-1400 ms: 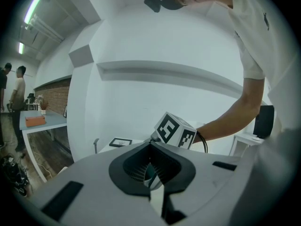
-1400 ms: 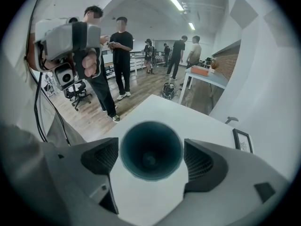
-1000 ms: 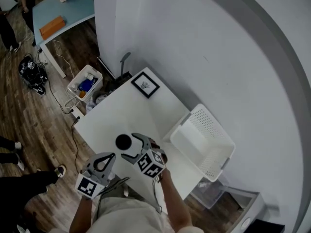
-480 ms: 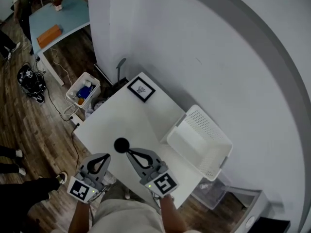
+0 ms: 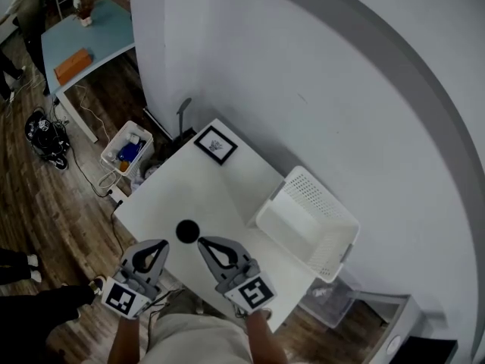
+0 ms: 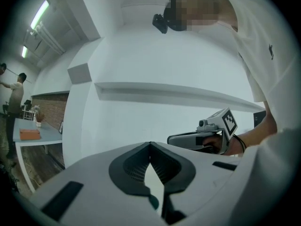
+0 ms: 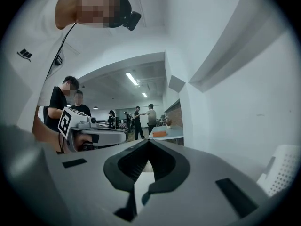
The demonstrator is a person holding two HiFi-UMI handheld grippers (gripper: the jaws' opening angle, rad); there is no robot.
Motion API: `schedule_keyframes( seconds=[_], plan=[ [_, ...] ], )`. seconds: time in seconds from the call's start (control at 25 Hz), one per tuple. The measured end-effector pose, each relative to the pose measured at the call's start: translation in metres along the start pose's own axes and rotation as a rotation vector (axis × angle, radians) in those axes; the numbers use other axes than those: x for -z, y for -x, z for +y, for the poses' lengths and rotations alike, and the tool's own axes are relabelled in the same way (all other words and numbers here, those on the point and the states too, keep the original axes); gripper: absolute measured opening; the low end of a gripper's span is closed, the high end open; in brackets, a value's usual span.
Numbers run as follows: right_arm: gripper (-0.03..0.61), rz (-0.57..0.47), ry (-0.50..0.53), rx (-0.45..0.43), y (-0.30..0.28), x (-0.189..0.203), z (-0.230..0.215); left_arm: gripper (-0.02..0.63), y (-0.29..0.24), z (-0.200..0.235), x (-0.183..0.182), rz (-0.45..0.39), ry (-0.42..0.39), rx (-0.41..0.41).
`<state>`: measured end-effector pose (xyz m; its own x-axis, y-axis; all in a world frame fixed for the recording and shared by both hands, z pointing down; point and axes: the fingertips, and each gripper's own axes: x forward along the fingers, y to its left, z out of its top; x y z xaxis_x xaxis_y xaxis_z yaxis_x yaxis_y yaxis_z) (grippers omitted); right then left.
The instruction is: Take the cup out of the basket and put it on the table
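Note:
A black cup [image 5: 187, 231] stands upright on the white table [image 5: 189, 188], near its front edge. The white perforated basket [image 5: 307, 222] sits at the table's right end and holds nothing that I can see. My right gripper [image 5: 201, 241] is just right of the cup and apart from it, held level, its jaws shut on nothing. My left gripper [image 5: 161, 243] hovers just left of the cup, jaws also shut and empty. In the left gripper view the tips [image 6: 150, 143] meet, with the right gripper [image 6: 171, 139] beside them. The right gripper view shows its tips [image 7: 149, 140] closed.
A black-framed picture [image 5: 215, 144] lies at the table's far corner. A white wall [image 5: 318, 89] runs behind the table. On the floor to the left are a box of items [image 5: 126, 148] and cables. Further left stands a blue table [image 5: 83, 36] with people near it.
The right gripper let go of the cup, drew back toward me and upward, and its jaws closed. The left gripper rose a little. The cup stayed standing on the table.

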<state>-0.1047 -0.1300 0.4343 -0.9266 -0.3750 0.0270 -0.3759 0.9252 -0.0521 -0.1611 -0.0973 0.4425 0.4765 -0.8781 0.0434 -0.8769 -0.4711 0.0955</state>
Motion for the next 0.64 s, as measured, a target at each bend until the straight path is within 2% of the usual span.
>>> schedule_keyframes(
  seconds=[0.64],
  plan=[
    [0.009, 0.024, 0.026, 0.008, -0.0011, 0.0030, 0.0017, 0.002, -0.0032, -0.0009, -0.0029, 0.001, -0.024, 0.002]
  ],
)
